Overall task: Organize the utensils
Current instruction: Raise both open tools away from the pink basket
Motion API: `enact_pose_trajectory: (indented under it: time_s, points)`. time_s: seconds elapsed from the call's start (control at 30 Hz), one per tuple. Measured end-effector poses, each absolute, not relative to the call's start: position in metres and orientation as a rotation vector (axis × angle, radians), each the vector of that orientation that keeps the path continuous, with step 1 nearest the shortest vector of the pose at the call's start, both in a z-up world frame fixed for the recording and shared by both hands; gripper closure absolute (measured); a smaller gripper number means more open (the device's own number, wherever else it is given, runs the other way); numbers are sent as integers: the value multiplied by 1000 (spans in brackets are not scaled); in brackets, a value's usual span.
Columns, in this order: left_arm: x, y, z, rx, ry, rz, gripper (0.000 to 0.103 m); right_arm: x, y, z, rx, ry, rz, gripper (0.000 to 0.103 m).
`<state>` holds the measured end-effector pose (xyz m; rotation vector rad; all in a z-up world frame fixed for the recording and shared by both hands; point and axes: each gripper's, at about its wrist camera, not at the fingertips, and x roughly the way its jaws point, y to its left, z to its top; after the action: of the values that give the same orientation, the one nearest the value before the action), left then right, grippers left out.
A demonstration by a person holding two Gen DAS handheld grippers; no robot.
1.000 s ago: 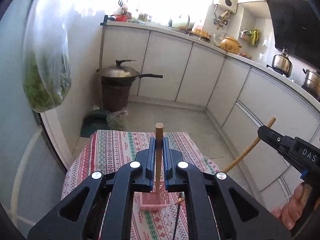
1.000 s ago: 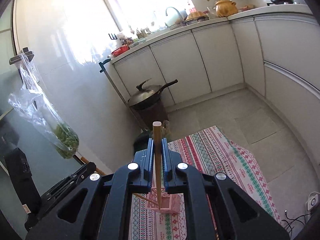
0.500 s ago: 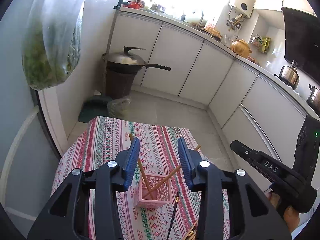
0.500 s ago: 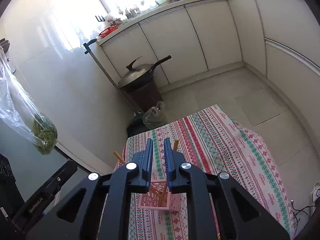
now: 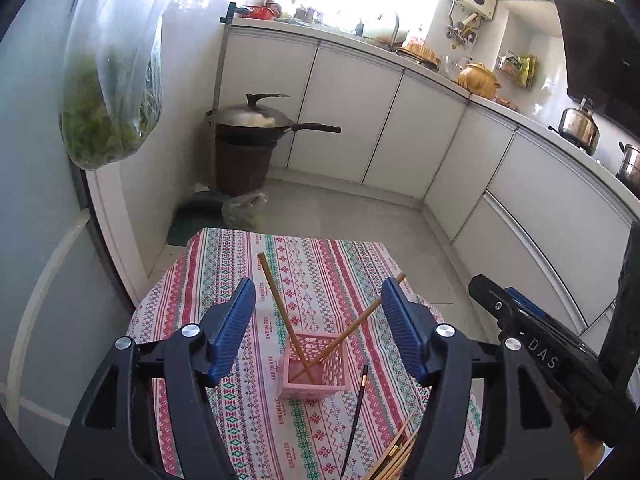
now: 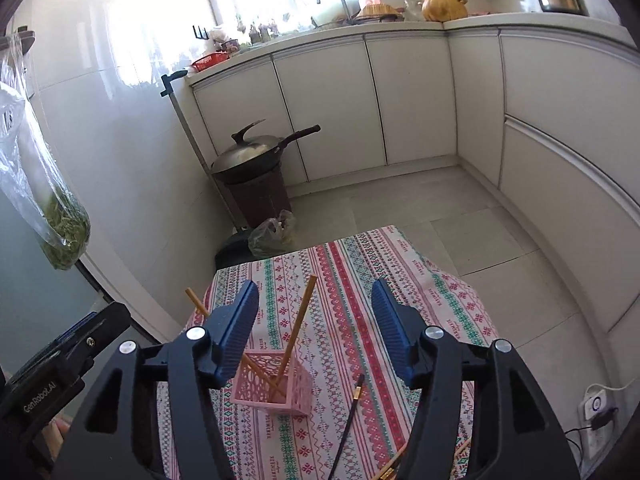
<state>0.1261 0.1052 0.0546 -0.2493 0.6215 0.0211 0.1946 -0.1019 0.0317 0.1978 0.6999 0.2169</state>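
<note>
Both grippers hang over the small table (image 5: 224,280) with its striped, patterned cloth, and both have just been opening their jaws. The left gripper (image 5: 318,320) stands wide, blue pads apart, nothing pinched between them. In its view the pink lattice holder (image 5: 316,368) sits just past the fingertips, low and centre, upright on the cloth. Two wooden chopsticks stand in it, crossed: one (image 5: 280,300) leans toward eleven o'clock, the other (image 5: 360,320) toward two o'clock, free of either pad.

The right gripper (image 6: 314,320) is just as wide, its pads clear of everything. From its camera the holder (image 6: 276,384) sits low and a touch left of centre, partly behind the left pad. One stick (image 6: 298,324) tilts toward one o'clock, its partner (image 6: 198,304) pokes out toward eleven behind the left finger.

A black chopstick (image 5: 356,412) with a gold band lies flat on the cloth just beside the holder, at its four o'clock. A loose bundle of wooden chopsticks (image 5: 394,456) lies at the lower edge, half hidden by the gripper's right finger.

At three o'clock in the left view, the other gripper's black body shows.
</note>
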Motion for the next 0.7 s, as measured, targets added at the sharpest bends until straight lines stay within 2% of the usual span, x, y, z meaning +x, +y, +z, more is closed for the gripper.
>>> enact_pose_trajectory:
  time_s: [0.13,0.27,0.33,0.57,0.7]
  points:
    - [120,103,52,-232,616,32,32,184,-104,32,163,684,192,33]
    - [114,100,50,-218,614,41,30,175,-108,31,144,680,170,30]
    - [112,99,51,-212,609,47,26,169,-112,30,139,669,150,23]
    - [101,88,46,-181,599,51,16,153,-131,22,136,650,71,7]
    - [95,81,41,-160,596,55,12,147,-141,15,147,674,55,7]
